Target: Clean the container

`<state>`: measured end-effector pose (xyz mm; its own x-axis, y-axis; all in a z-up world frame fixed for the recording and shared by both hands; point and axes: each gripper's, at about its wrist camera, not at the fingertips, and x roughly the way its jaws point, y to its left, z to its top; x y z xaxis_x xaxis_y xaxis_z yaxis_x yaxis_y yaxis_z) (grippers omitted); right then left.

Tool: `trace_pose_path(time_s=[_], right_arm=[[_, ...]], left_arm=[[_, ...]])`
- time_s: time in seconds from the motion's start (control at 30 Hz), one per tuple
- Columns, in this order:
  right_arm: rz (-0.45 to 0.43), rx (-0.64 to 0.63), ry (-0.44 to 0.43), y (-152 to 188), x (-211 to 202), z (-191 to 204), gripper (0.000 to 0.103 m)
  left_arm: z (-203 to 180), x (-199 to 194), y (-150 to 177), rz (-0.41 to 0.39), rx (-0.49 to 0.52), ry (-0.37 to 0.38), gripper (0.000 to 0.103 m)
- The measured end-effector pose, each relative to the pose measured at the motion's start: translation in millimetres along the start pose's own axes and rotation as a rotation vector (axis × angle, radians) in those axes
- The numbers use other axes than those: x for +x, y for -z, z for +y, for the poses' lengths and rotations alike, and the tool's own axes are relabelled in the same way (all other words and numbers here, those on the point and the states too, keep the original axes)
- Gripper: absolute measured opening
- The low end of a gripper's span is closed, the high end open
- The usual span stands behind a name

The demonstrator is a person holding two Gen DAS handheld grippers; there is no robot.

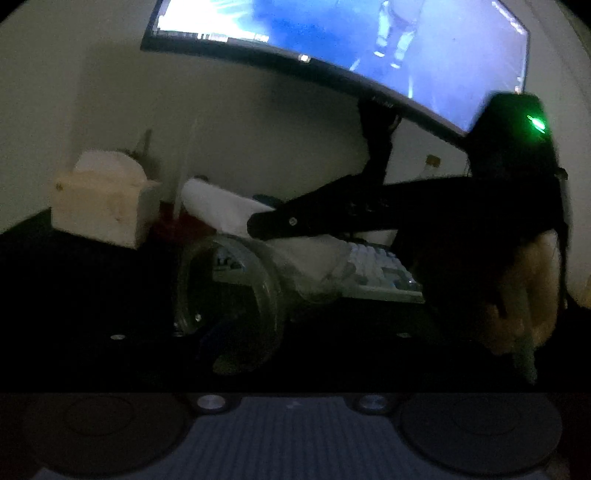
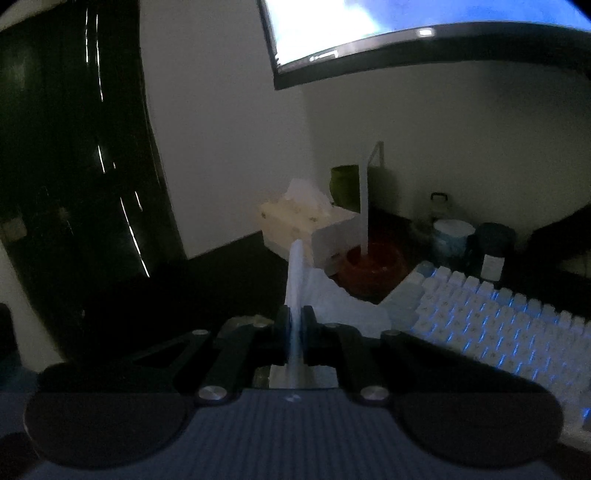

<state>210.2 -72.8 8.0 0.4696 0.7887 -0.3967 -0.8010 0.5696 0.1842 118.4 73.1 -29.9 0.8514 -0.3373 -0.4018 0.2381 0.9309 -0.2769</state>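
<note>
In the left wrist view a clear glass container point(image 1: 229, 295) hangs on its side just ahead of the camera, one round end turned toward me. My left gripper point(image 1: 240, 328) is closed around it, though its black fingers almost vanish in the dark. The right gripper point(image 1: 258, 225) reaches in from the right, a hand point(image 1: 524, 299) behind it, and is shut on a white tissue point(image 1: 218, 206) that drapes over the container's upper side. Seen from the right wrist, the right gripper point(image 2: 294, 325) pinches the tissue point(image 2: 297, 288), which stands up between the pads.
A lit white keyboard point(image 2: 498, 317) lies to the right on the dark desk. Behind stand a tissue box point(image 2: 291, 221), a red bowl point(image 2: 369, 266) with a white stick, a green cup point(image 2: 345, 184) and two small jars point(image 2: 452, 236). A bright monitor point(image 1: 332, 33) hangs overhead.
</note>
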Motion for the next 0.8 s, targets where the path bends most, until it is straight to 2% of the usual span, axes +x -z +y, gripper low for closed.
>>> trace_pose_path(time_s=[0.03, 0.13, 0.2, 0.27, 0.33, 0.43, 0.5, 0.57, 0.63, 0.7, 0.8], right_arm=[[-0.012, 0.004, -0.008, 2, -2, -1, 0.008], [-0.011, 0.008, -0.016, 3, -8, -1, 0.008], [-0.001, 0.012, -0.032, 3, -12, -2, 0.008], [0.021, 0.007, -0.001, 0, -15, -4, 0.008], [0.031, 0.028, 0.080, -3, -15, -14, 0.008], [0.015, 0.132, 0.182, -2, -18, -31, 0.010], [-0.017, 0.204, 0.207, 2, -18, -34, 0.011], [-0.031, 0.171, 0.140, 4, -19, -22, 0.011], [-0.028, 0.123, -0.007, 7, -20, -7, 0.011], [-0.023, 0.077, -0.085, 9, -21, 6, 0.011], [-0.021, 0.022, -0.004, 7, -20, 11, 0.008]], left_arm=[[5, 6, 0, 0.028, -0.045, 0.018, 0.050], [15, 12, 4, 0.056, -0.117, 0.036, 0.033], [20, 14, 6, 0.062, -0.151, 0.040, 0.033], [24, 15, 8, 0.069, -0.181, 0.043, 0.032], [24, 14, 9, 0.070, -0.180, 0.040, 0.032], [25, 15, 12, 0.064, -0.181, 0.050, 0.032], [28, 15, 11, 0.067, -0.181, 0.050, 0.032], [29, 16, 11, 0.065, -0.181, 0.046, 0.032], [30, 17, 11, 0.060, -0.176, 0.042, 0.032], [29, 16, 12, 0.057, -0.172, 0.035, 0.033], [29, 16, 13, 0.055, -0.171, 0.029, 0.034]])
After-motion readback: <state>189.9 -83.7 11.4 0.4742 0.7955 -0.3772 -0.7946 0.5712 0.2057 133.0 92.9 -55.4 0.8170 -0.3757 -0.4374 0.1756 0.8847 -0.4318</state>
